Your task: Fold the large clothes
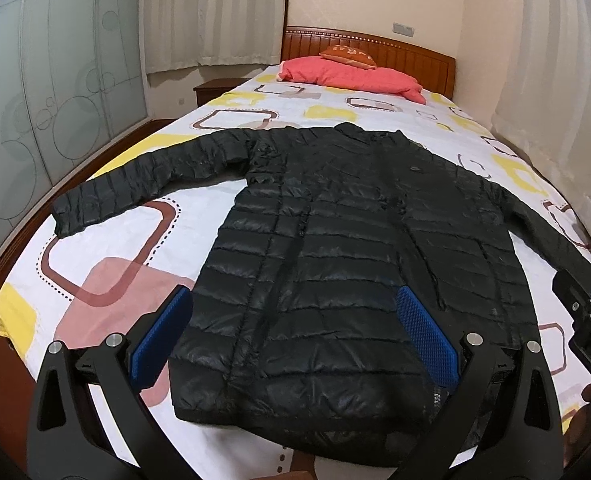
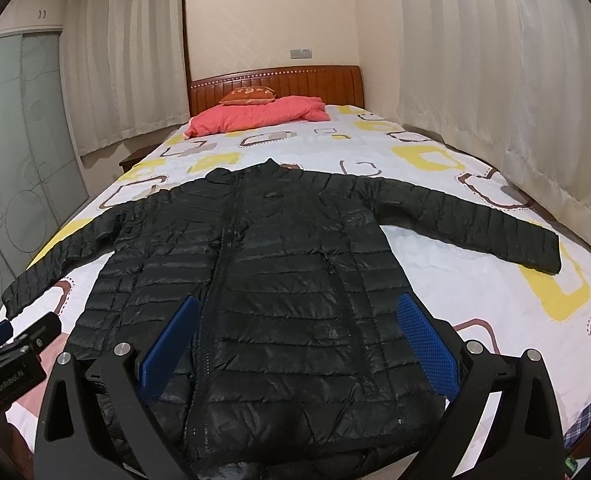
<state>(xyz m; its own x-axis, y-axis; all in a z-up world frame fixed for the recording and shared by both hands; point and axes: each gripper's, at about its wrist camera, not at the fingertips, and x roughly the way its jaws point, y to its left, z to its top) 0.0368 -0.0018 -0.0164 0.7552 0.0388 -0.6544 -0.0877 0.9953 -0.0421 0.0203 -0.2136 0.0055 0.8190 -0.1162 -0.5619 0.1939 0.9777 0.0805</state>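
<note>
Bed (image 1: 107, 240) fills most of both views, covered by a white sheet printed with yellow, pink and brown rounded squares; wooden headboard (image 1: 375, 46) at the far end. Curtains (image 2: 495, 100) hang along the right wall, frosted sliding doors (image 1: 55, 100) on the left.

Black quilted jacket (image 1: 335, 260) lies flat on the near half of the bed, front up, zipped, collar toward the headboard, hem at the near edge. Both sleeves spread out sideways and angle down toward the bed's sides.

Pink folded quilt (image 1: 355, 76) lies by the headboard, small orange cushion (image 1: 347, 56) on top of it.

Left gripper (image 1: 295, 332): jaws wide apart, empty, above the jacket's lower left part; left blue pad over the sheet just beside the jacket's side edge, right pad over the body.

Right gripper (image 2: 295, 340): jaws wide apart, empty, above the jacket's lower front right of the zip. Whether the pads touch the fabric cannot be told.
</note>
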